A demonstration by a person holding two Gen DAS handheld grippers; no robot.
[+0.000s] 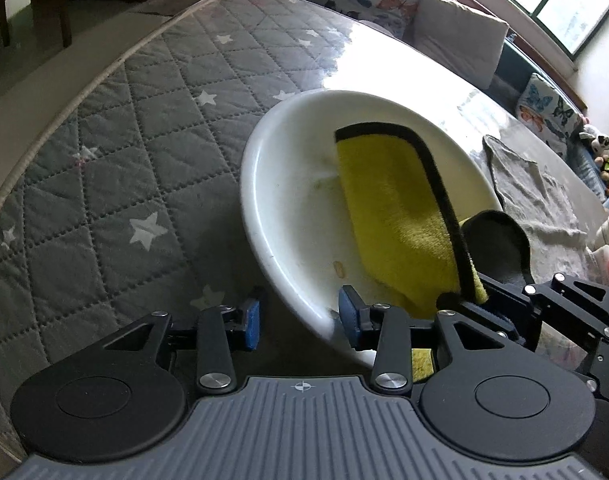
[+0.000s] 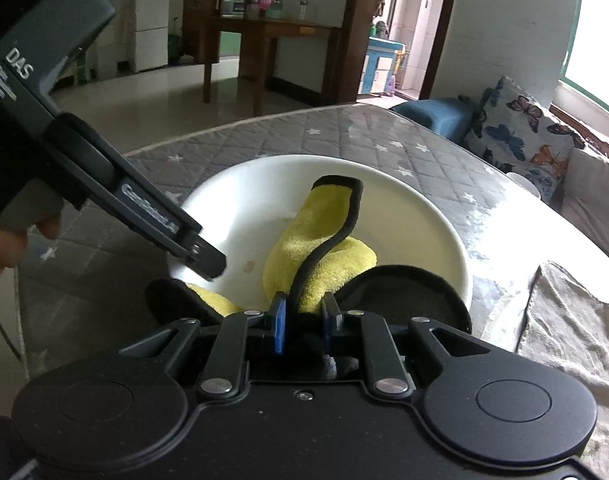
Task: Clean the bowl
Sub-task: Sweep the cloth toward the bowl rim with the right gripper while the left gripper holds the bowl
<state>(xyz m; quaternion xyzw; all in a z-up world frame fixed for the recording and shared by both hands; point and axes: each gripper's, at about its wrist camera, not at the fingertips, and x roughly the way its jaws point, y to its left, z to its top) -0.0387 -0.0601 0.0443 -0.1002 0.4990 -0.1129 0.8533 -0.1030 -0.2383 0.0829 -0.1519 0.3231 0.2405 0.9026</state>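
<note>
Quilted mattress (image 1: 104, 168); left gripper (image 2: 208, 264) lettered "DAS", perhaps.

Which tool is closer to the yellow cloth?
Right. The right tool is shut on the yellow cloth inside the bowl. The left tool is open, straddling the bowl's near rim, beside the cloth.

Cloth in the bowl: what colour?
Yellow cloth with black edging, clearest in the left wrist view.

Grey rag (image 1: 532, 188) on quilted star mat (image 1: 116, 152)
</note>
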